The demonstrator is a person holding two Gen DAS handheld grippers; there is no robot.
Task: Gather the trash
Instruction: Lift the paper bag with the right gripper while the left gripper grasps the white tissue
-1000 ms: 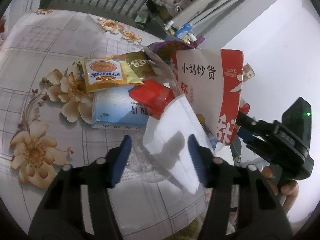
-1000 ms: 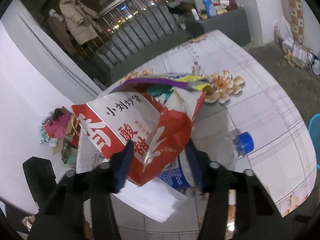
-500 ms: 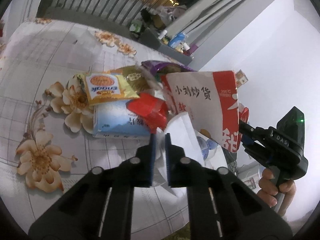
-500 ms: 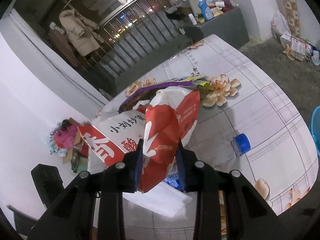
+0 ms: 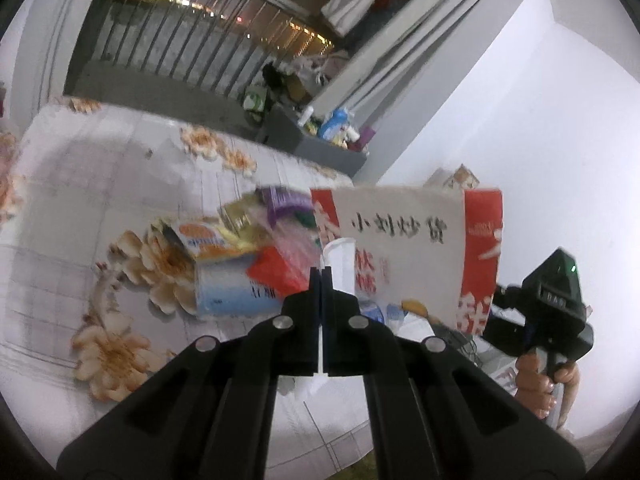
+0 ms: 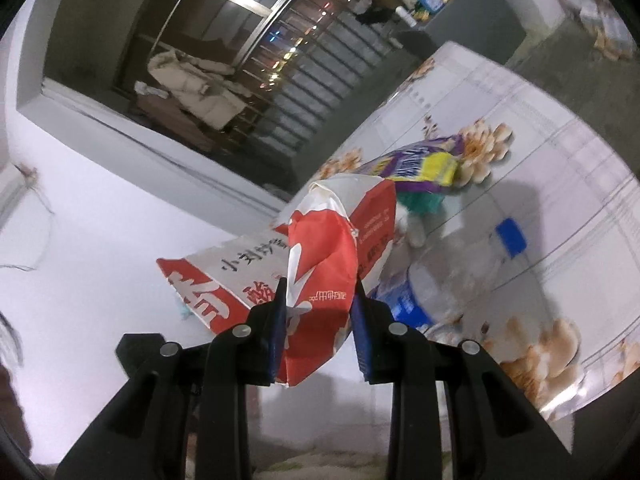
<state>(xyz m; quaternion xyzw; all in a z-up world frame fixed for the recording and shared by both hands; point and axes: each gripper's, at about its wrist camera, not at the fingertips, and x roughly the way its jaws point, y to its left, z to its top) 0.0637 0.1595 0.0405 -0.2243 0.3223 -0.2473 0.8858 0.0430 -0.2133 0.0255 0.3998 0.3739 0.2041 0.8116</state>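
since a second ago the left tongs (image 5: 321, 276) have gone from spread wide to pressed together on the white paper sheet (image 5: 340, 264), which now stands up out of their tips, lifted off the surface (image 5: 72, 208). the right tongs (image 6: 318, 300) have narrowed and now clamp the folded end of the red-and-white paper bag (image 6: 324, 252), holding it raised near the surface's edge by the white wall; in the left view the bag's printed face (image 5: 404, 244) hangs just right of the sheet. remaining trash lies bunched in the middle of the surface: a yellow snack packet (image 5: 208, 240), a blue-and-white pack (image 5: 228, 296), a red wrapper (image 5: 276, 272), a purple-and-yellow packet (image 6: 416, 168) and a clear bottle with a blue cap (image 6: 510, 234). the floral cloth is bare toward the railing side and toward the near left edge.
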